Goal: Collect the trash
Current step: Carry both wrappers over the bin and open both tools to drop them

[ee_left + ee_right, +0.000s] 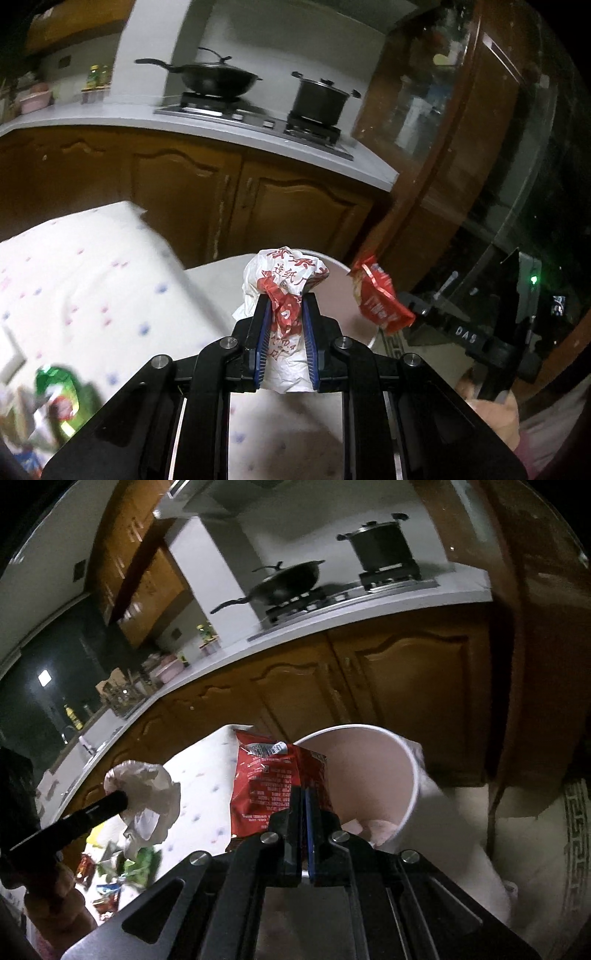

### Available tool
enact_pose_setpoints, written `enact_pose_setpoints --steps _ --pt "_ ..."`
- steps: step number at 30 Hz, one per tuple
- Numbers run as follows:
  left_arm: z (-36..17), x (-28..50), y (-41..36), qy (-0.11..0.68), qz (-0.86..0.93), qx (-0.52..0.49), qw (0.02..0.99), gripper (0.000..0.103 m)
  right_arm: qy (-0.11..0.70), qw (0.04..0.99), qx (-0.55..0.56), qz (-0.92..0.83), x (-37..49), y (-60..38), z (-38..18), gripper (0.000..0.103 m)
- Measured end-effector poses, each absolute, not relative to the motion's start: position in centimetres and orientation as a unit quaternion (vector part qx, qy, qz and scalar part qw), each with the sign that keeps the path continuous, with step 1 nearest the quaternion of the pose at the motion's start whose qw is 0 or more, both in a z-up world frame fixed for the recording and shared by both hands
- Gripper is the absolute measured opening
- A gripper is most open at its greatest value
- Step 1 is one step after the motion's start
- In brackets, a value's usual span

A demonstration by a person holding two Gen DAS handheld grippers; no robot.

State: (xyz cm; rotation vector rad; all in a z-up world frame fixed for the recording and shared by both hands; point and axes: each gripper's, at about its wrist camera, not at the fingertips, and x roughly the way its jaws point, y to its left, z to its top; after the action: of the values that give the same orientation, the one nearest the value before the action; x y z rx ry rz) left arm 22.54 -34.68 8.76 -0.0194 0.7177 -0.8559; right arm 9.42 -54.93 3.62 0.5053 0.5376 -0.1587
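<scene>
My left gripper (285, 301) is shut on a crumpled white paper wrapper with red print (286, 275), held above the table's right end. My right gripper (305, 792) is shut on a flat red snack packet (264, 779), which hangs just left of the white trash bin (412, 775). In the left wrist view the same red packet (380, 295) shows to the right, held by the right gripper (415, 314), and the bin's rim (341, 264) lies behind both. In the right wrist view the white wrapper (147, 794) sits at the left on the left gripper's tip.
The table wears a white cloth with coloured dots (92, 280). More wrappers, green and red, lie at its near end (62, 398) (122, 871). Brown cabinets (221, 199) and a counter with a wok (218, 79) and a pot (321, 101) stand behind. A wooden door frame (443, 147) is at the right.
</scene>
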Motion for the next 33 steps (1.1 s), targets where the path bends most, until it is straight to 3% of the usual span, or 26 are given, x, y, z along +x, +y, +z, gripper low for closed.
enact_pose_setpoints --steps 12,17,19,22,29,33 --pt "4.7 26.1 -42.6 0.383 -0.402 0.018 0.832 0.017 0.282 0.918 0.261 -0.096 11.7 -58.7 0.9 0.001" --pt "3.4 26.0 -43.9 0.396 -0.398 0.039 0.827 0.025 0.291 0.915 0.261 -0.097 12.3 -58.9 0.4 0.003" --pt "3.1 26.1 -43.9 0.403 -0.4 0.037 0.822 0.036 0.297 0.912 0.263 -0.101 12.4 -59.0 0.2 0.007" --pt "3.0 25.9 -43.8 0.402 -0.397 0.04 0.824 0.038 0.296 0.91 0.272 -0.101 12.3 -59.3 0.1 0.013" --pt "3.4 25.7 -41.6 0.401 -0.387 0.018 0.83 0.041 0.279 0.915 0.274 -0.102 11.1 -59.1 0.8 0.015" --pt "3.9 25.3 -39.5 0.398 -0.377 0.006 0.836 0.041 0.272 0.916 0.278 -0.092 10.8 -58.5 1.4 0.037"
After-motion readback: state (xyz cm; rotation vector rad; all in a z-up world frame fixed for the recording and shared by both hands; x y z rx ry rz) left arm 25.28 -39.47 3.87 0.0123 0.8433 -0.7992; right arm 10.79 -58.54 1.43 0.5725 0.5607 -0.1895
